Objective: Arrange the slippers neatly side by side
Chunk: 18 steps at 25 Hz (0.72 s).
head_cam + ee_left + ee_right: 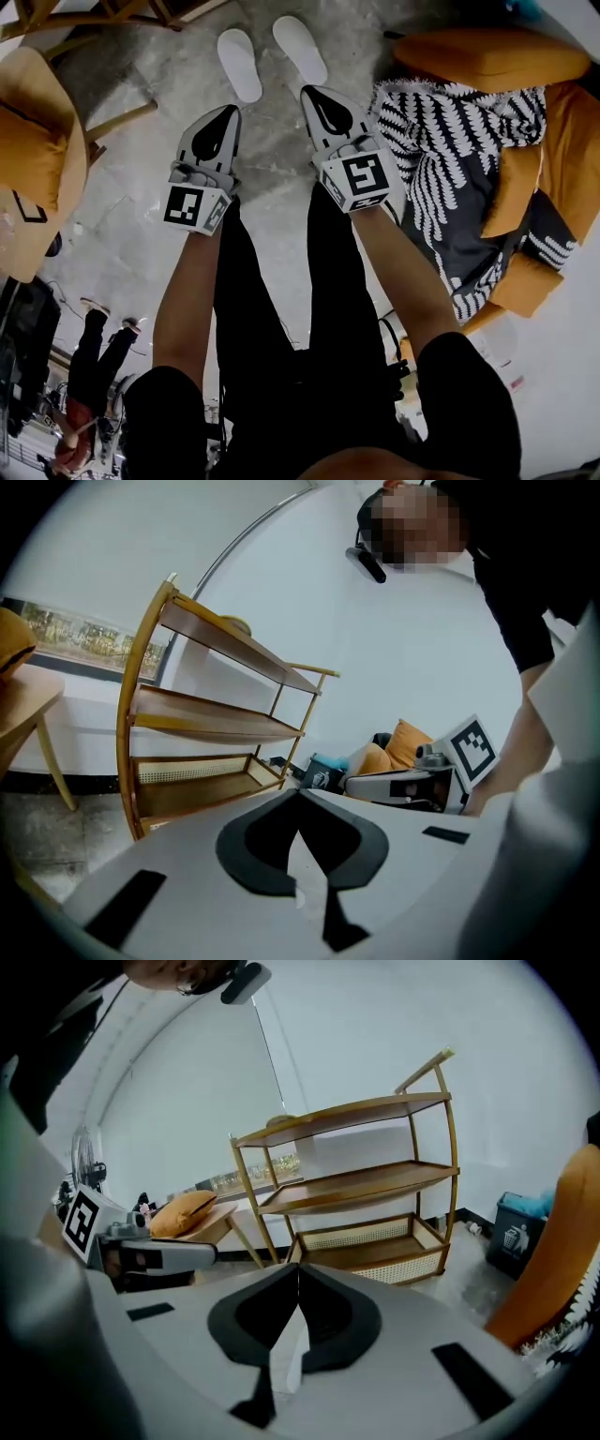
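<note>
Slippers (239, 64) appear only in head view; gripper views show shelf (356, 1183)

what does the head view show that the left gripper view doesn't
Only the head view: the two white slippers on the floor, beyond both gripper tips, and the black-and-white blanket. Only the left gripper view: the tiers of the wooden shelf against the wall, and the left gripper with its jaws together and nothing between them. Both: the right gripper with its marker cube.
</note>
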{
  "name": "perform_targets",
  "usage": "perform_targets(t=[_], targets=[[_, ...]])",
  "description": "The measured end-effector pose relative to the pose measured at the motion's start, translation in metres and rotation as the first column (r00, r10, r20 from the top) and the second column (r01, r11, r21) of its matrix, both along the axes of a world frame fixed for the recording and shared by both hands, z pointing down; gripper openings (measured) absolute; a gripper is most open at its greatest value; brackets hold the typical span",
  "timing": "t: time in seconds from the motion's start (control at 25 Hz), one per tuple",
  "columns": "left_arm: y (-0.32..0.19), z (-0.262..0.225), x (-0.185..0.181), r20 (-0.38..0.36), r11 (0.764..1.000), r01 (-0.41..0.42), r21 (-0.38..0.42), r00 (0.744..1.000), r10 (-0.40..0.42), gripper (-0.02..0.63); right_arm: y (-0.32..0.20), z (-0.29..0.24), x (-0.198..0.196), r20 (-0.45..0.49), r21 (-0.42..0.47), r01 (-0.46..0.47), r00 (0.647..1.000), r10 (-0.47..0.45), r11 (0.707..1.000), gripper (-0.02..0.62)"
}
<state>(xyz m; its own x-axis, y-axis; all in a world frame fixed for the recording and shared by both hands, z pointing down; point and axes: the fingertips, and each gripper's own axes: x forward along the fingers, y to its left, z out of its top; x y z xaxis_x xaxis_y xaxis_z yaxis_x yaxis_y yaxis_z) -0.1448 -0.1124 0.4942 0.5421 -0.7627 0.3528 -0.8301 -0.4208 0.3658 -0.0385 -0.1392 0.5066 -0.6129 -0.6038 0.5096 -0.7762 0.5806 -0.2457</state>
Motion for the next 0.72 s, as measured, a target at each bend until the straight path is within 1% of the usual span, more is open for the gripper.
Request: perform_targets(t=[0.08,0.2,0.36,0.44,0.52,0.64,0.72], targets=[[0.001,0.006,-0.002,0.003,1.0,-0.001,-0.014,1.0,0.001,0.015,0.007,0.007,-0.005,0.01,-0.023,0.0,1.0,0.0,1.0,0.032],[-0.001,0.02,-0.009,0.024,0.999,-0.021,-0.027,0.999,0.021,0.014,0.012,0.028,-0.014,0.037,-0.079,-0.023,0.999,0.026,0.997,0.032],[0.002,0.04,-0.031,0.044,0.999,-0.03,-0.038,0.999,0.032,0.015,0.02,0.059,-0.035,0.051,-0.133,-0.009,0.999,0.016,0.991,0.032],[0.002,0.051,-0.041,0.054,0.999,-0.04,-0.033,0.998,0.041,0.015,0.02,0.08,-0.045,0.074,-0.176,-0.02,0.997,0.033,0.984,0.033],[0.001,0.064,-0.052,0.061,0.999,-0.042,-0.031,0.997,0.043,0.015,0.02,0.104,-0.054,0.107,-0.231,-0.041,0.992,0.067,0.972,0.034],[0.001,0.089,-0.069,0.073,0.999,-0.035,-0.039,0.997,0.038,0.015,0.016,0.145,-0.064,0.169,-0.32,-0.088,0.974,0.148,0.943,0.035],[0.0,0.109,-0.078,0.078,0.998,-0.039,-0.045,0.996,0.043,0.015,0.011,0.175,-0.069,0.19,-0.362,-0.12,0.961,0.2,0.924,0.042]])
